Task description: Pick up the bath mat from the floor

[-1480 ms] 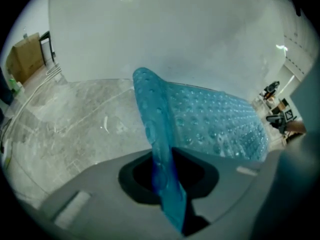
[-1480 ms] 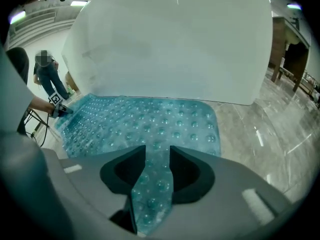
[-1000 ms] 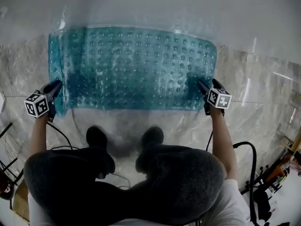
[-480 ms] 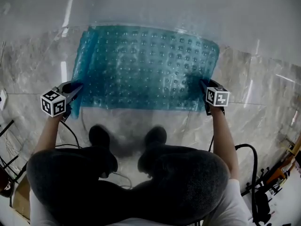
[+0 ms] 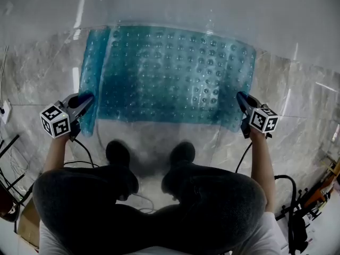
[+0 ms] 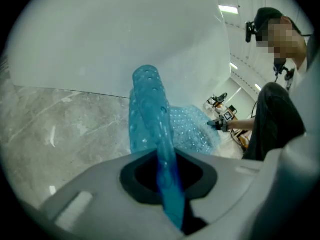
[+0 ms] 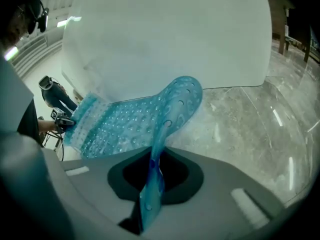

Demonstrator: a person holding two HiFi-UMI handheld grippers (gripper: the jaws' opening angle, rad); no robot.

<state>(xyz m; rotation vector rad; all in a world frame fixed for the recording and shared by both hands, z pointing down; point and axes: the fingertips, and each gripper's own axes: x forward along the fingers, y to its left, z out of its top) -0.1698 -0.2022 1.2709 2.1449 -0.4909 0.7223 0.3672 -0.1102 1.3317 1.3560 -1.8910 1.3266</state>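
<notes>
The translucent blue bath mat (image 5: 175, 73), dotted with small round bumps, is stretched out in front of the person, with its long axis running left to right across the head view. Its far long edge lies along the foot of a white wall (image 5: 175, 4), possibly a tub side; the blur there makes that hard to tell. Its near long edge faces the person's dark shoes (image 5: 119, 153).

The left hand-held gripper (image 5: 82, 101) is clamped on the mat's left short end. Its jaws have just been closing further, and the left gripper view shows a thin blue strip pinched between them. That end curls upward into a rolled fold rising from the jaws.

The right hand-held gripper (image 5: 241, 100) is clamped on the right short end near the front corner. Its jaws have just been closing, and the mat's edge is pressed flat between them. That corner bends up from the marble floor (image 5: 297, 105).

Both grippers point forward and downward, well apart, with the mat spanning the space between them.
</notes>
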